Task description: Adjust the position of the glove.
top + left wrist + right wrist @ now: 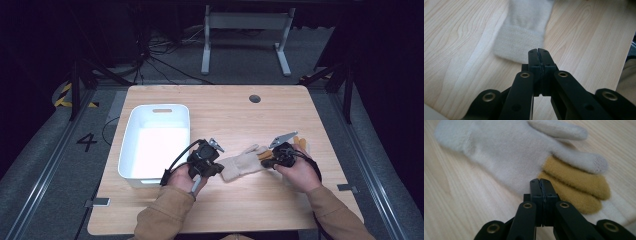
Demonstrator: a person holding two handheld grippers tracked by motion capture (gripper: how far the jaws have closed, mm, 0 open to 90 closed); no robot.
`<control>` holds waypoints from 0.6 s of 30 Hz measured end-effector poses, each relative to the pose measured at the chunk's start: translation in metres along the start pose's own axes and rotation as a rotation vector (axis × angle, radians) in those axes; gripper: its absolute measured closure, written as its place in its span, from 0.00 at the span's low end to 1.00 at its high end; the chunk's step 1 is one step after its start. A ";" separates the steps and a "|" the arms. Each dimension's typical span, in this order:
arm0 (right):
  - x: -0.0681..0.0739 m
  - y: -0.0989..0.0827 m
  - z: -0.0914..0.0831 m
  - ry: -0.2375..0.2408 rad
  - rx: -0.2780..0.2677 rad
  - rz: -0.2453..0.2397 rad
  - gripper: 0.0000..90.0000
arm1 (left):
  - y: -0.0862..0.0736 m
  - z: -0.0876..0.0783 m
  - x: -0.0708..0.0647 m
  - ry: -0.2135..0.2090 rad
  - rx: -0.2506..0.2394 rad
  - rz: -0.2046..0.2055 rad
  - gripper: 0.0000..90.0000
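Wooden table (220, 205), cream glove (243, 162) between closed, empty left gripper (216, 161) and right gripper (269, 159).

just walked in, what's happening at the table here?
A person holds a two-jaw gripper in each hand over a knit glove lying flat on the wooden table. The left gripper, jaws shut, sits at the glove's cuff end; the right gripper, also shut, sits at the finger end, where some fingers are mustard yellow. Whether either tip pinches the fabric can't be told. An empty white bin stands to the left.
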State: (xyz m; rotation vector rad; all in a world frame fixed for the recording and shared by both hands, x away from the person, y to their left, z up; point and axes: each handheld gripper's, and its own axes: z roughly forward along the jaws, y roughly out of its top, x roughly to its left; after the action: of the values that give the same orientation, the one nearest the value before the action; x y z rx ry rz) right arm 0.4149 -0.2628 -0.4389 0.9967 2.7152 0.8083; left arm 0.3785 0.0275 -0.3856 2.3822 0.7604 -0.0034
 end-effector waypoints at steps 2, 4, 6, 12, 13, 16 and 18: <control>0.005 -0.004 -0.003 0.006 0.016 -0.008 1.00 | 0.004 0.002 -0.001 -0.007 0.002 0.009 1.00; 0.006 -0.005 -0.004 0.004 0.019 -0.010 1.00 | 0.005 0.002 -0.001 -0.006 0.000 0.011 1.00; 0.008 -0.008 -0.006 0.005 0.025 -0.008 1.00 | 0.006 0.003 -0.001 -0.010 0.002 0.017 1.00; 0.013 -0.015 -0.011 0.017 0.046 -0.009 1.00 | 0.009 0.005 -0.003 -0.018 0.006 0.023 1.00; 0.015 -0.017 -0.013 0.020 0.056 -0.015 1.00 | 0.010 0.006 -0.003 -0.019 0.007 0.028 1.00; 0.016 -0.018 -0.014 0.022 0.061 -0.017 1.00 | 0.010 0.006 -0.003 -0.019 0.009 0.029 1.00; 0.017 -0.018 -0.014 0.025 0.065 -0.018 1.00 | 0.010 0.006 -0.003 -0.018 0.009 0.031 1.00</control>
State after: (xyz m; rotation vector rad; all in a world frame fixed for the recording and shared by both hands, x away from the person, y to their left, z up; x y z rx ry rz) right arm 0.3874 -0.2700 -0.4357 0.9798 2.7839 0.7393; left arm 0.3823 0.0155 -0.3840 2.3989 0.7162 -0.0149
